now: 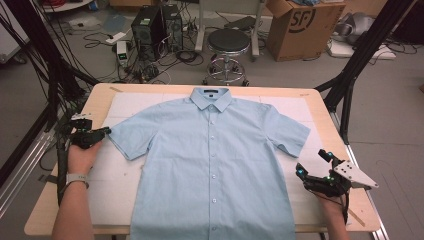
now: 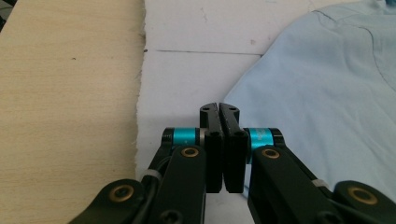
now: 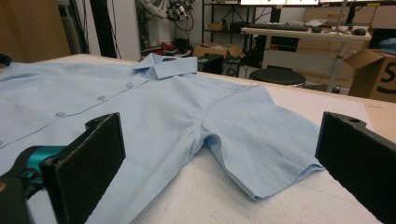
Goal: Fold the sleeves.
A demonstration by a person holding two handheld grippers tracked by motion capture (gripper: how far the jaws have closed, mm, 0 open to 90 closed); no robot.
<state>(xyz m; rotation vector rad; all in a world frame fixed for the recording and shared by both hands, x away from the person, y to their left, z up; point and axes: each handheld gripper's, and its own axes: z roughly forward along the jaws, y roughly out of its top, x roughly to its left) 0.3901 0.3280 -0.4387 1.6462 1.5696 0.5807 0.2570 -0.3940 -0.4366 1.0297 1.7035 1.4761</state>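
A light blue short-sleeved shirt point(image 1: 215, 150) lies flat and buttoned on the white mat, collar at the far side. My left gripper point(image 1: 105, 131) sits at the tip of the shirt's left sleeve point(image 1: 127, 135). In the left gripper view the gripper point(image 2: 219, 108) has its jaws pressed together with nothing visible between them, and the shirt point(image 2: 327, 93) edge lies just right of the tips. My right gripper point(image 1: 311, 162) rests near the table's right front, just off the right sleeve point(image 1: 292, 135). In the right gripper view the gripper point(image 3: 219, 154) stands wide open, with that sleeve point(image 3: 261, 149) lying ahead on the mat.
The white foam mat point(image 1: 125, 105) covers most of the wooden table point(image 1: 100, 92). Beyond the far edge stand a round stool point(image 1: 228, 42), a computer tower point(image 1: 150, 25) with cables, and a cardboard box point(image 1: 300, 25). Black frame legs point(image 1: 350, 75) rise at both sides.
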